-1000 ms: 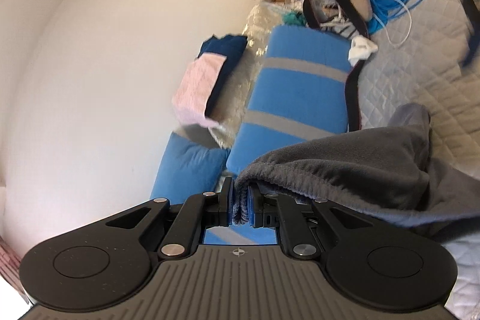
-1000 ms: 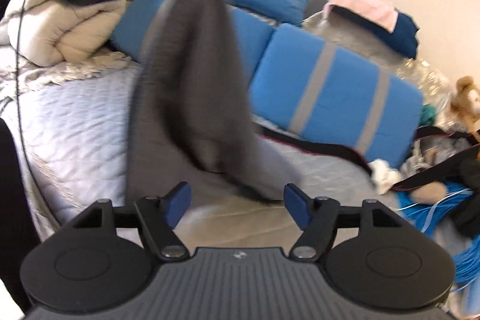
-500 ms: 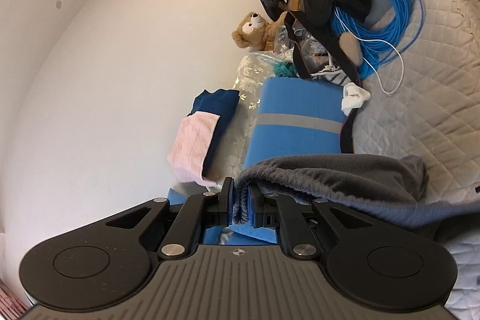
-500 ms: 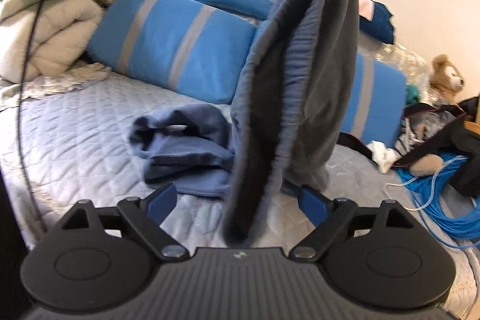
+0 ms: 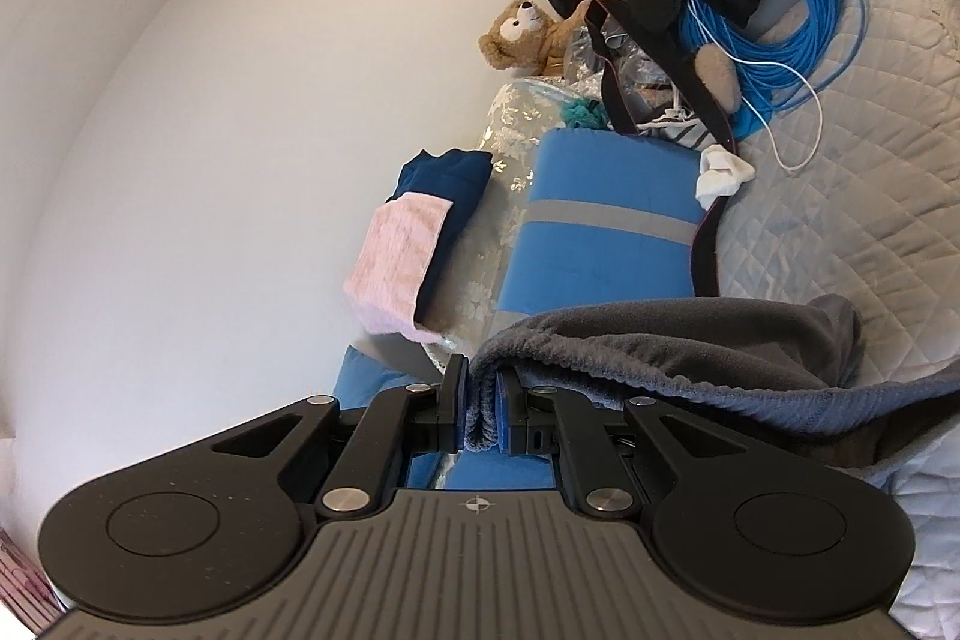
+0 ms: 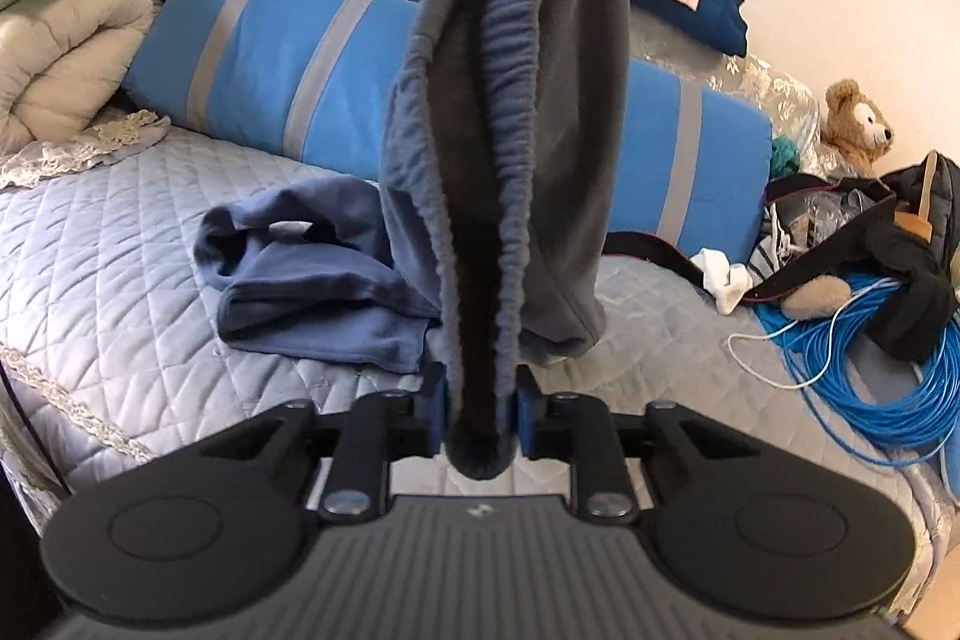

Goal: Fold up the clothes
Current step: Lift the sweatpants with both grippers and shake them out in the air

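**Both grippers on the grey fleece, mid-air over the bed**

Half a second on, your right gripper (image 6: 478,415) has gone from wide open to clamped on the fleece (image 6: 510,112); your left gripper (image 5: 480,409) keeps its pinch on the other end, and its view has barely shifted.

Now you hold the garment at two points. On the left, the pads are nearly closed on a rolled hem. On the right, they squeeze a thick bunch with a gathered, ribbed edge, which looks like an elastic waistband. Between them the fleece hangs clear of the quilt (image 6: 120,244) in a long, doubled drape.

Watch the right grip: that bunch is fat and several layers deep, so one layer could creep out if you pull the two ends apart hard. Fleece is soft, napped and springy, so it won't crease sharply and may sag back open once laid down.

Mind the landing too. A blue garment (image 6: 312,280) sits crumpled just below the hanging end, and the blue cable (image 6: 870,376) coils off to the right. Lower carelessly and you drape over one or snag the other.
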Demonstrator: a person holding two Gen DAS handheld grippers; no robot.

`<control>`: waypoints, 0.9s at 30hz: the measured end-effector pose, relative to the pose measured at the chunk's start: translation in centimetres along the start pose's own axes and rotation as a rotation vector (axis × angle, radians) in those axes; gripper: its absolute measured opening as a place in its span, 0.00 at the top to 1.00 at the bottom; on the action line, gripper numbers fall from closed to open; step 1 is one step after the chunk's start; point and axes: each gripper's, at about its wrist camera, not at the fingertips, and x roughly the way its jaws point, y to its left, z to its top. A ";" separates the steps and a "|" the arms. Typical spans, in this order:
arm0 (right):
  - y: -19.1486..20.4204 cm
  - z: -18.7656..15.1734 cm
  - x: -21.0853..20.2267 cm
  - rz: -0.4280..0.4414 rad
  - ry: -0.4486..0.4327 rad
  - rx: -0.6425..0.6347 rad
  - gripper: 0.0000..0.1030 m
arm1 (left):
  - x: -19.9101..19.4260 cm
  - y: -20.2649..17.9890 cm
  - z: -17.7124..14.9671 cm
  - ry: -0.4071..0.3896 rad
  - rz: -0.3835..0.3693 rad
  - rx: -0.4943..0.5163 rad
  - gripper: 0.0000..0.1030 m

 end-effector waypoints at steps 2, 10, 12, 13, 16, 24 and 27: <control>0.1 0.1 -0.3 0.007 -0.008 -0.027 1.00 | -0.1 0.3 -0.5 0.001 0.015 -0.019 0.91; -3.5 2.7 -3.2 -0.015 -0.099 -0.130 1.00 | -1.0 3.0 -4.4 -0.001 0.104 -0.148 0.91; -5.3 4.3 -4.1 -0.023 -0.127 -0.146 1.00 | -0.9 3.8 -5.2 0.011 0.114 -0.143 0.91; -6.2 5.2 -4.7 -0.029 -0.145 -0.158 1.00 | -0.7 4.3 -5.6 0.017 0.121 -0.140 0.91; -8.7 7.9 -6.5 -0.045 -0.191 -0.198 1.00 | -0.4 6.0 -6.2 0.022 0.139 -0.151 0.91; -14.0 15.7 -9.2 -0.081 -0.286 -0.296 1.00 | 0.1 10.0 -6.1 0.024 0.219 -0.180 0.91; -15.0 19.1 -8.9 -0.100 -0.332 -0.328 1.00 | 0.1 11.6 -6.1 0.040 0.263 -0.187 0.91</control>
